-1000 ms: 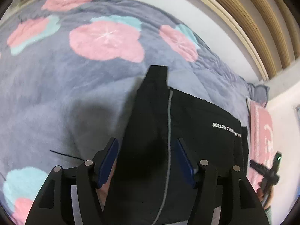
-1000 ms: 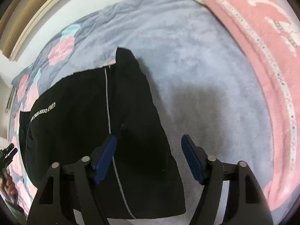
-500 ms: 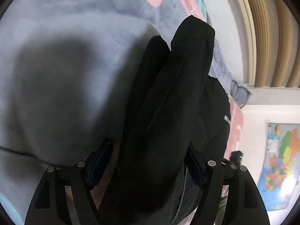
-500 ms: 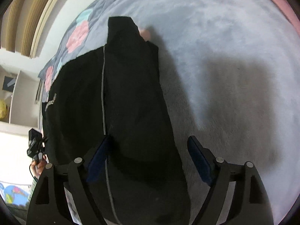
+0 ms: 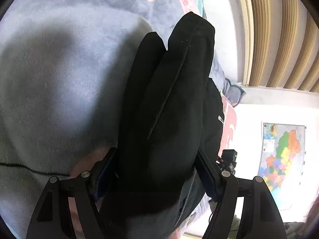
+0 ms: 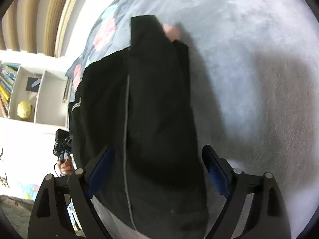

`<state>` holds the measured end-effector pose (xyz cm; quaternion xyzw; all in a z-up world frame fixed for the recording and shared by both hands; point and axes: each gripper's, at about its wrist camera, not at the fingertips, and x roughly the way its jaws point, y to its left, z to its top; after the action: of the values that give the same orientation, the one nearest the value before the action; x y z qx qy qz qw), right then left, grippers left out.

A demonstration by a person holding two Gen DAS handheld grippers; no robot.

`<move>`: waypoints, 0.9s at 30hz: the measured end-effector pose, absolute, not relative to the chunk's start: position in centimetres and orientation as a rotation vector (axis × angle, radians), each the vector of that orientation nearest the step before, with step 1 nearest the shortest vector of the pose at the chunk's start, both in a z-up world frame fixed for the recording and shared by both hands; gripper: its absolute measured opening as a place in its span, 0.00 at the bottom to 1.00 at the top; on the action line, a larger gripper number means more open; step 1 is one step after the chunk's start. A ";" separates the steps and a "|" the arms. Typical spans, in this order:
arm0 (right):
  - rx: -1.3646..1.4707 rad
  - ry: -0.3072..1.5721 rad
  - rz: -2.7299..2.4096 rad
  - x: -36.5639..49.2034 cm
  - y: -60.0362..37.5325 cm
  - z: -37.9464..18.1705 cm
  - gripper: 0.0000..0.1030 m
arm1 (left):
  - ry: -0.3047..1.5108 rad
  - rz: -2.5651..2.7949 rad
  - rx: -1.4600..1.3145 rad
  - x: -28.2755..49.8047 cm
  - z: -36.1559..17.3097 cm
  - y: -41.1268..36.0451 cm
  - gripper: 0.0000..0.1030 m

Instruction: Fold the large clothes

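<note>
Black garment (image 6: 159, 119) on bed blanket (image 6: 249, 69), long axis running away from both cameras. Right gripper (image 6: 158, 171) released, jaws just widened around cloth; left gripper (image 5: 155, 171) fingers straddle bunched fold, contact unclear. Open blanket to its right.

A black garment (image 5: 169, 107) lies in thick folds on a grey fleece blanket (image 5: 59, 75) with pink flowers, a bit of white lettering showing at its right edge. The left gripper (image 5: 157, 171) points down along it, its jaws having just been opening, with the bunched cloth filling the gap between the blue pads. A coloured map (image 5: 283, 159) hangs on the white wall, right
</note>
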<state>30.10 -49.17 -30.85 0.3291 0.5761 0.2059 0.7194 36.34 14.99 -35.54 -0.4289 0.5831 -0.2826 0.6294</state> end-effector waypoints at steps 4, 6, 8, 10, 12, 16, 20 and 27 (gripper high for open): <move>0.688 1.340 0.442 31.5 -47.5 -33.2 0.92 | 1.385 -0.653 -0.983 36.9 -37.0 13.8 0.79; 0.689 1.328 0.466 32.2 -46.8 -33.7 0.92 | 1.422 -0.668 -0.955 37.3 -37.6 12.4 0.81; 0.663 1.304 0.504 33.0 -45.5 -33.6 0.85 | 1.428 -0.678 -0.940 37.9 -37.8 11.3 0.82; 0.647 1.293 0.548 33.9 -44.0 -33.5 0.77 | 1.429 -0.665 -0.917 38.3 -37.7 10.5 0.82; 0.617 1.289 0.557 34.5 -42.9 -33.2 0.73 | 1.382 -0.655 -0.862 38.1 -36.6 10.0 0.64; 0.555 1.240 0.558 33.7 -42.3 -30.7 0.47 | 1.276 -0.687 -0.782 36.2 -32.6 9.4 0.42; 0.451 1.164 0.571 31.7 -40.3 -26.2 0.39 | 1.187 -0.766 -0.761 34.0 -28.0 8.2 0.40; 0.356 1.060 0.591 25.8 -36.4 -18.1 0.38 | 1.064 -0.840 -0.676 27.2 -18.9 6.8 0.40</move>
<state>25.77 -36.36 -18.14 0.1664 0.4955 0.2763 0.8065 27.16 6.80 -18.87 -0.3064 0.4826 -0.3811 0.7266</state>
